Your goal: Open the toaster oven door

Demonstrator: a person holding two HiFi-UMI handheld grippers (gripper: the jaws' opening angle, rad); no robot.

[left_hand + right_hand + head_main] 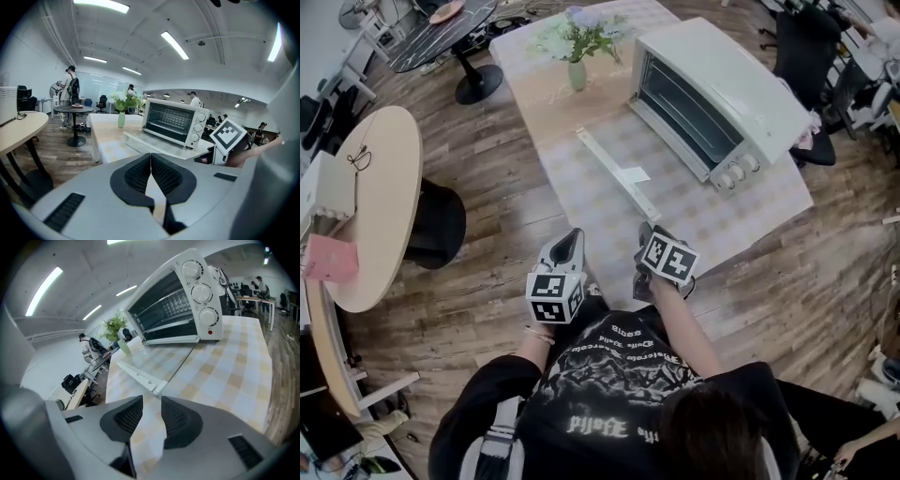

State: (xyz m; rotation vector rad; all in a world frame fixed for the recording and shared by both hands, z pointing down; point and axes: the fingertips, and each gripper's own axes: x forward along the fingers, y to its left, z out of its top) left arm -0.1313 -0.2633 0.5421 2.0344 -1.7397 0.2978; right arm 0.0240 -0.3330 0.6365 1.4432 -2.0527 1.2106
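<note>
On the checked table (750,216), the toaster oven (712,98) stood ahead of your fingers (178,418), door (614,171) lying open; your left gripper (151,155) was pressed together, right gripper (151,400) spread, gripping nothing.

Ceiling strip lights (174,45) are burning bright and even overhead. One is blowing out to white at the top edge of the left gripper view. Both gripper views are bending hard toward their rims, with the corners going black. The grey bodies of the left gripper (151,157) and right gripper (152,398), close to the lens, are reading soft. The head view is showing sharp at centre, and the floor (487,272) planks are curving outward. Shadows there are falling faint and diffuse. The toaster oven (712,94) top is glaring pale.
</note>
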